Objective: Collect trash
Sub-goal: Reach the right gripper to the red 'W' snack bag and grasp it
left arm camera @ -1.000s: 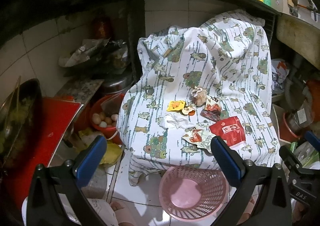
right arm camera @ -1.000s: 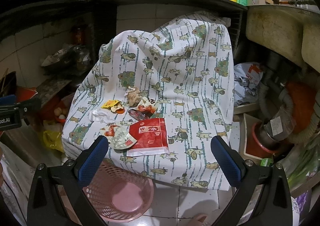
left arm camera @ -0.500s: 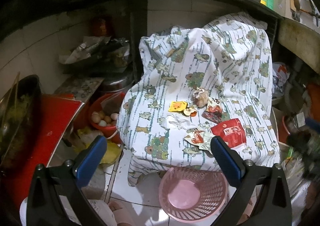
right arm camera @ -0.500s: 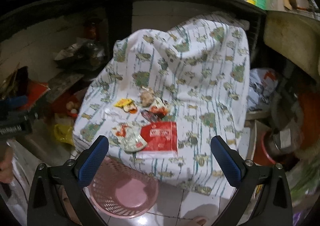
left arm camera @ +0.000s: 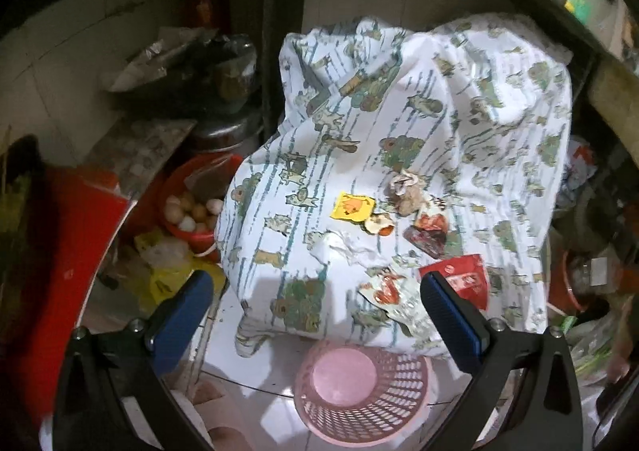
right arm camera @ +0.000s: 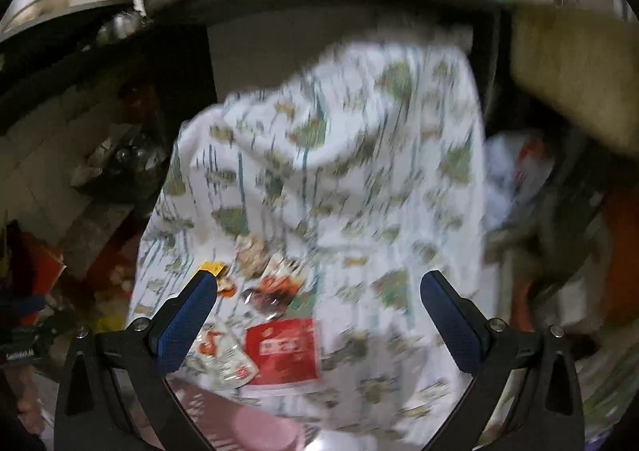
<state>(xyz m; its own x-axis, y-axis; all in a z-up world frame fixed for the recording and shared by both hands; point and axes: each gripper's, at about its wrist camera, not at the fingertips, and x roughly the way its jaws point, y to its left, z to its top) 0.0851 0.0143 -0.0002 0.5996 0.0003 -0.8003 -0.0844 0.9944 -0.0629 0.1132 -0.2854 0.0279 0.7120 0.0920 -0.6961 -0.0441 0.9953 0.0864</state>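
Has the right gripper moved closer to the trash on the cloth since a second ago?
Yes. In the right wrist view the red packet now sits lower and larger between the open right gripper, and the patterned cloth fills more of the frame.

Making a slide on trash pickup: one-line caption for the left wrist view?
Open left tool faces wrappers scattered on a cartoon-print cloth, above an empty pink plastic mesh basket on the floor.

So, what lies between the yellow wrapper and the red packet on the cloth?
In the left wrist view, between yellow wrapper and red packet lie a crumpled white tissue and small torn wrappers.
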